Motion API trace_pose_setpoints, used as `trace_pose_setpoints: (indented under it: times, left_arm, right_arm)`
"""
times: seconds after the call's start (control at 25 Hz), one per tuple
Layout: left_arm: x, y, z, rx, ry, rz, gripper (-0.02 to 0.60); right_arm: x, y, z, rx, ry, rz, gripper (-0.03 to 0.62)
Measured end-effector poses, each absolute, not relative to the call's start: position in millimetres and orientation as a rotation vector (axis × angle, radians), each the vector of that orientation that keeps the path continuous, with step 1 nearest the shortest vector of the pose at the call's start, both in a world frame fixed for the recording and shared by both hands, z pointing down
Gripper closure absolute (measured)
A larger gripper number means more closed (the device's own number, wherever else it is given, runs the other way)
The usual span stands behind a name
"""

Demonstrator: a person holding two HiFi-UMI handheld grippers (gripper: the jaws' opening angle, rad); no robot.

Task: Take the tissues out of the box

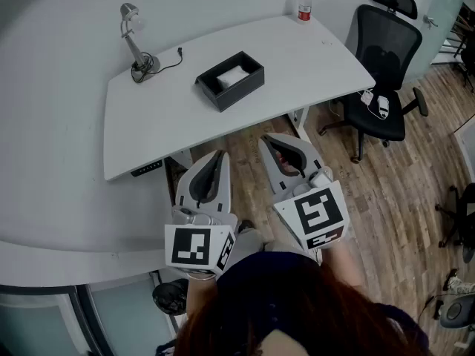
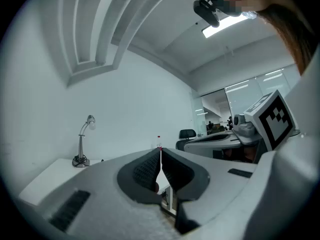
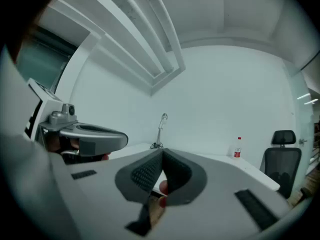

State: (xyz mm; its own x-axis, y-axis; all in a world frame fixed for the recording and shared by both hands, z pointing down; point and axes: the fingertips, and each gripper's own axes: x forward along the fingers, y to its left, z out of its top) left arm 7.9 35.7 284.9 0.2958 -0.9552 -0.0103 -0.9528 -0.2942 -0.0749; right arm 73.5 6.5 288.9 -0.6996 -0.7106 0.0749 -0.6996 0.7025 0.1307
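A black open box stands on the white desk, with white tissue showing inside it. Both grippers hang in front of the desk's near edge, well short of the box. My left gripper is shut, its jaw tips meeting with nothing between them. My right gripper is shut too and holds nothing. In the two gripper views the box is hidden behind the jaws.
A grey desk lamp with its cable stands at the desk's back left. A bottle with a red cap stands at the back right corner. A black office chair stands to the right on the wooden floor.
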Motion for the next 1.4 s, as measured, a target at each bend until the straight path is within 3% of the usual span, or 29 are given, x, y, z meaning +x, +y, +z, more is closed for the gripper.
trace_pose_setpoints:
  times: [1.4]
  left_arm:
    - [-80,-34,293,-2.579,1.732,0.005,0.555]
  right_arm:
    - [-11,-60,294,1.229,-2.753,-0.072,0.576]
